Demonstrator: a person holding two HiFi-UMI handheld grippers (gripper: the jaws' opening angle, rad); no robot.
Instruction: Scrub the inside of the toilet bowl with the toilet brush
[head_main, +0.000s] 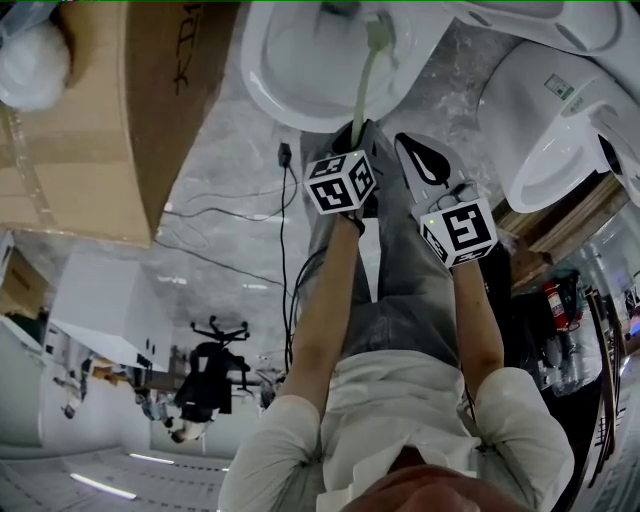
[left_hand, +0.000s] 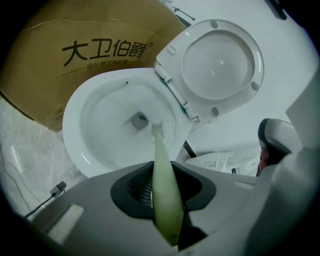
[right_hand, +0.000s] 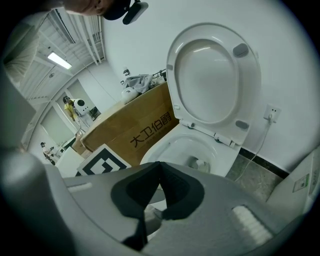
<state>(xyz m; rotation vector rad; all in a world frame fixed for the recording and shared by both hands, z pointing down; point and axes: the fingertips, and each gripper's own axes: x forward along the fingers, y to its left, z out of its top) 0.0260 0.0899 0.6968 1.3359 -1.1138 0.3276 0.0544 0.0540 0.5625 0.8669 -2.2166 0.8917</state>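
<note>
Closest is the person's shirt (head_main: 400, 410), low in the head view. From the left: a box (head_main: 110, 110) at upper left, then the left gripper (left_hand: 164, 192) pinching the green brush (left_hand: 160, 155), whose head is down in the bowl (left_hand: 95, 135) beside the drain. Scrubbing looks to be the step in hand, and the next move calls for sweeping the bristles round the walls. The right gripper (right_hand: 159, 167) is pressed together, empty. The floor (head_main: 230, 150) is grey and marbled, crossed by a cable (head_main: 282, 230). Another toilet (head_main: 540, 150) stands at right.

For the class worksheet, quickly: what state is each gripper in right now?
Left gripper: closed on the toilet brush handle.
Right gripper: closed, holding nothing.
</note>
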